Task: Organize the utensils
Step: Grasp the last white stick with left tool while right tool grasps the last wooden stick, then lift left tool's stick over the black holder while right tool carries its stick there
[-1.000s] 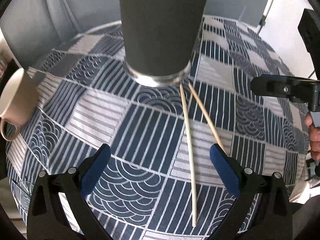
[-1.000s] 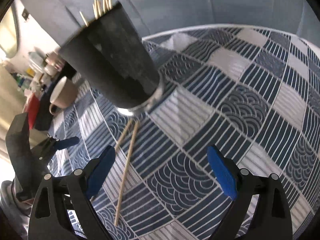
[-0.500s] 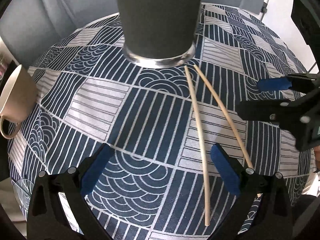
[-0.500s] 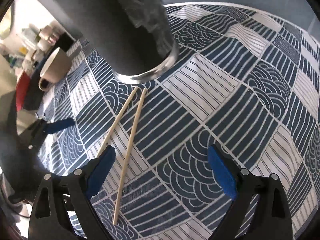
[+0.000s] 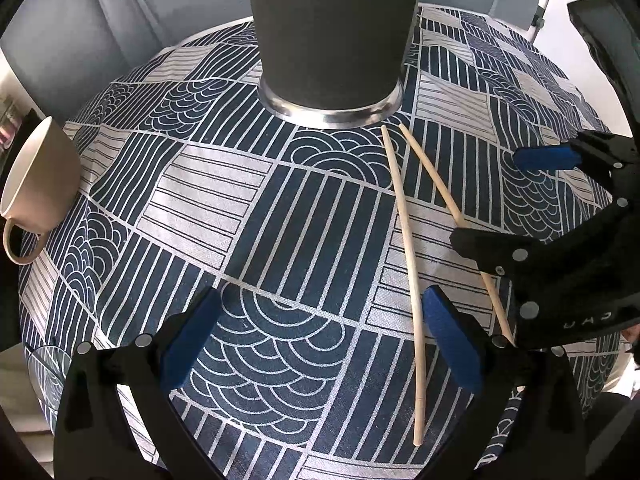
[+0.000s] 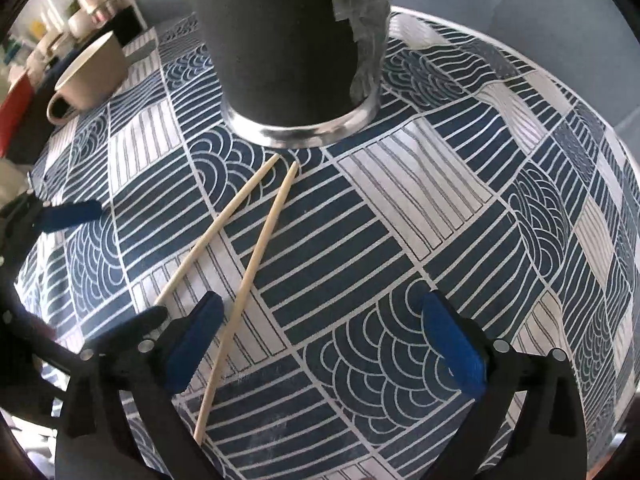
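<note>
Both grippers are pointing steeply down at the desk (image 5: 248, 216), which is covered by a blue-and-white cloth of stripe and wave patches. The left gripper (image 5: 320, 340) is hanging with its blue-padded jaws released and nothing between them. The right gripper (image 6: 324, 344) is spreading its jaws wider, and its left pad is standing just beside one of the two pale wooden chopsticks (image 6: 256, 256), not pressing on it.

The chopsticks are lying flat on the cloth in a narrow V, their tips close to the metal foot of the tall dark grey cylindrical holder (image 5: 332, 36) without clearly touching it.

The left wrist view is showing the right gripper from the side, its black frame crossing over the outer chopstick; the right wrist view is showing the left gripper's blue pad at its left edge. Only the right wrist view is showing a crinkled translucent film on the holder's side and blurred shelves behind the beige ceramic mug (image 6: 92, 76), which is sitting well apart from the chopsticks.

Compared with a second ago, the right gripper has dropped closer to the chopsticks and rolled, so the holder now appears upright rather than slanted, and its top is out of frame.
</note>
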{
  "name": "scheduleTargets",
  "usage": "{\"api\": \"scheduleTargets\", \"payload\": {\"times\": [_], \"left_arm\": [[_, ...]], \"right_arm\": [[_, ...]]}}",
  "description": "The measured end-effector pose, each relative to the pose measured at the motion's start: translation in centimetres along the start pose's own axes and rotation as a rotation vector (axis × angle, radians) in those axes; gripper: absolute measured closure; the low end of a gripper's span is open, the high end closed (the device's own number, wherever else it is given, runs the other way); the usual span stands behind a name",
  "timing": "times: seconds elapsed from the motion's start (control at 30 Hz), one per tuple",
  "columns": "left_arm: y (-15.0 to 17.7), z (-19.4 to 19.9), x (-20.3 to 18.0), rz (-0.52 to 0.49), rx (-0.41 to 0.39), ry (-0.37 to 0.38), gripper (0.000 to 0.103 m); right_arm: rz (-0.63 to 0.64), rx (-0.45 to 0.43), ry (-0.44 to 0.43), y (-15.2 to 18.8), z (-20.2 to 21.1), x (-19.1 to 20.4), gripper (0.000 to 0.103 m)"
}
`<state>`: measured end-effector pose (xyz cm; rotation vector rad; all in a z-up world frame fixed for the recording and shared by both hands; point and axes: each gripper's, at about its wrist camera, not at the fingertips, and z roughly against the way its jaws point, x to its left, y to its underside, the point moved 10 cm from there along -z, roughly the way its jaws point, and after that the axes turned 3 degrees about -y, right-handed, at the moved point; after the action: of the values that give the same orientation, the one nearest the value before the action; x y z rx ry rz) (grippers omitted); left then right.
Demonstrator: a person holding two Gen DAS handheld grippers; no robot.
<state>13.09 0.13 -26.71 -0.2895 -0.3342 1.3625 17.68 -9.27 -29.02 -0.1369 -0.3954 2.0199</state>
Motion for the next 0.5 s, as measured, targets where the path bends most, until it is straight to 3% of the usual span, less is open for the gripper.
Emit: {"api": "scheduleTargets", "payload": {"times": [0.07, 0.1, 0.13, 0.17, 0.2, 0.23, 0.27, 0.5], "left_arm": [[0.0, 0.2, -0.2, -0.011, -0.003, 0.007, 0.011], [0.0, 0.4, -0.3, -0.022, -0.005, 0.015, 0.02], [0.0, 0.7, -0.5, -0.033, -0.01, 0.02, 0.027], [-0.1, 0.9, -0.5, -0.034, -0.013, 0.023, 0.045], [-0.1, 1.2, -0.3, -0.03, -0.009, 0.025, 0.064], [-0.1, 1.3, 0.0, -0.019, -0.001, 0.026, 0.075], [-0.1, 1.2, 0.5, 0.006, 0.013, 0.029, 0.096], [0.8, 1.5, 2.3, 0.129, 0.097, 0.099, 0.099]], "right_arm": [[0.033, 0.005, -0.003, 0.2, 0.1, -0.3, 0.009], [0.028, -0.001, -0.009, 0.4, 0.3, -0.4, 0.013], [0.034, -0.02, -0.008, 0.5, 0.7, -0.7, 0.025], [0.025, -0.032, -0.005, 0.7, 1.2, -1.1, 0.034], [0.011, -0.036, -0.001, 0.7, 1.6, -1.8, 0.059], [-0.001, -0.035, 0.004, 0.8, 2.0, -2.5, 0.093], [-0.024, -0.022, 0.005, 1.0, 2.1, -3.7, 0.097], [-0.238, 0.028, -0.14, 2.4, 3.0, -8.9, 0.099]]}}
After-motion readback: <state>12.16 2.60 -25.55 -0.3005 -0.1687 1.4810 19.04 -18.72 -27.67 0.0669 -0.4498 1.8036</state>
